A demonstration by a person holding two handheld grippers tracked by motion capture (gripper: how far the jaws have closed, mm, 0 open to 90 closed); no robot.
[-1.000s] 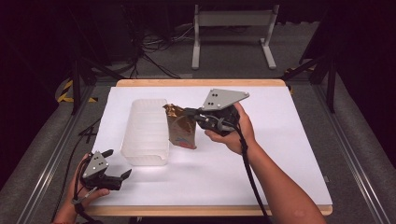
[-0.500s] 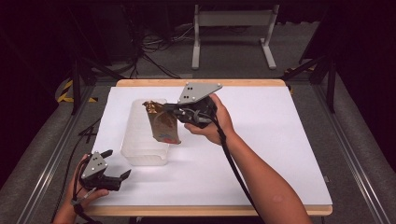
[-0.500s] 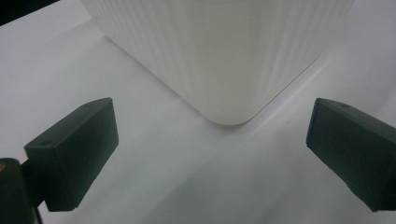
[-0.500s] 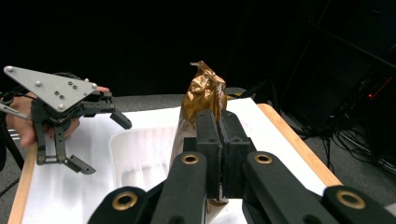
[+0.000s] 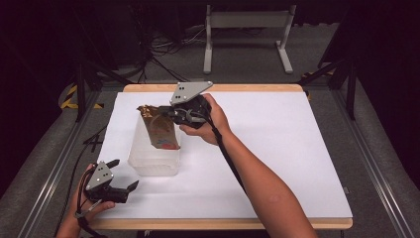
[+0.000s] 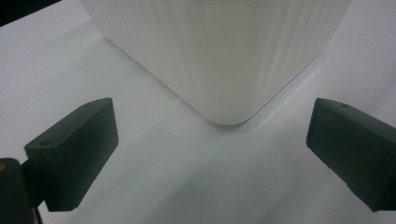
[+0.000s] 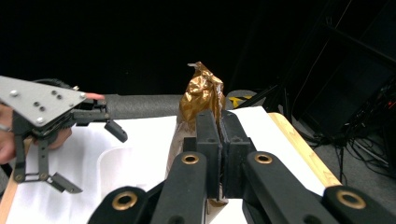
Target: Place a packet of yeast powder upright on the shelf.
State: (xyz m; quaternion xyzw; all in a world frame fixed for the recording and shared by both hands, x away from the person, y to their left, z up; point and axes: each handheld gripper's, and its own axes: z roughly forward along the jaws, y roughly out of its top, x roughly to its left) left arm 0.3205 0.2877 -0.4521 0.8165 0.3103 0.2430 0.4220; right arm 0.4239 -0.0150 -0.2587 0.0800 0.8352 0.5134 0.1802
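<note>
A crumpled gold-brown snack bag (image 5: 159,130) hangs from my right gripper (image 5: 167,112), which is shut on its upper part. The bag's lower end dips into the open top of a translucent white plastic bin (image 5: 151,166) on the left half of the table. In the right gripper view the bag (image 7: 201,91) rises between the closed jaws of that gripper (image 7: 221,126). My left gripper (image 5: 124,174) rests near the front left corner, just short of the bin's near end. In the left gripper view it (image 6: 210,135) stands open with nothing in it, facing a corner of the bin (image 6: 224,56).
A white sheet (image 5: 277,148) covers the table, with a wooden edge (image 5: 247,88) at the far side. Behind the table stands a metal frame (image 5: 245,37) among floor cables. Rails (image 5: 376,168) run along both sides.
My right gripper has carried the bag leftward, from beside the bin's right side to over the bin. The left gripper has stayed put.
</note>
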